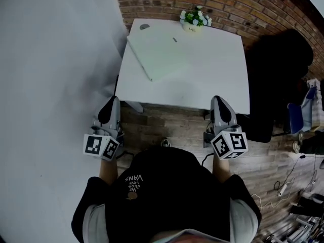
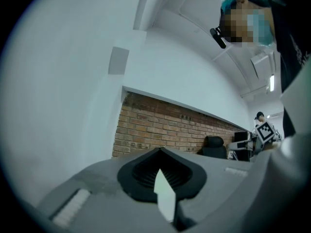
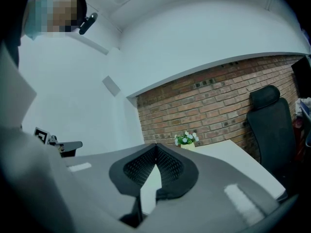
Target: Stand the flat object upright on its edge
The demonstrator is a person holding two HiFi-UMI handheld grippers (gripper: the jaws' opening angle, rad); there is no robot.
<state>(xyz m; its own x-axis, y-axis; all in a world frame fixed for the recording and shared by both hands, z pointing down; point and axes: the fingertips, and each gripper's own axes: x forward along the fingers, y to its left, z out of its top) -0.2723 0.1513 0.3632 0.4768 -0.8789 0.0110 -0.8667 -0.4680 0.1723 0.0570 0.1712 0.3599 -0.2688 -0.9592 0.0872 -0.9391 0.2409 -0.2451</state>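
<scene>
A large flat white board [image 1: 156, 54] lies on the white table [image 1: 212, 80], over its far left part, with a small dark mark near its far edge. My left gripper [image 1: 108, 110] hovers short of the table's near left corner, shut and empty. My right gripper [image 1: 218, 104] is held short of the near right edge, also shut with nothing in it. In the left gripper view the closed jaws [image 2: 160, 169] point at the brick wall. The right gripper view shows the shut jaws [image 3: 155, 164] aimed over the table [image 3: 243, 161].
A small pot of white flowers [image 1: 194, 19] stands at the table's far edge, and is seen as a flower pot [image 3: 185, 140] past the right jaws. A round grey spot [image 1: 145, 27] marks the far left corner. A black office chair [image 1: 276, 70] stands right of the table. A white wall rises to the left.
</scene>
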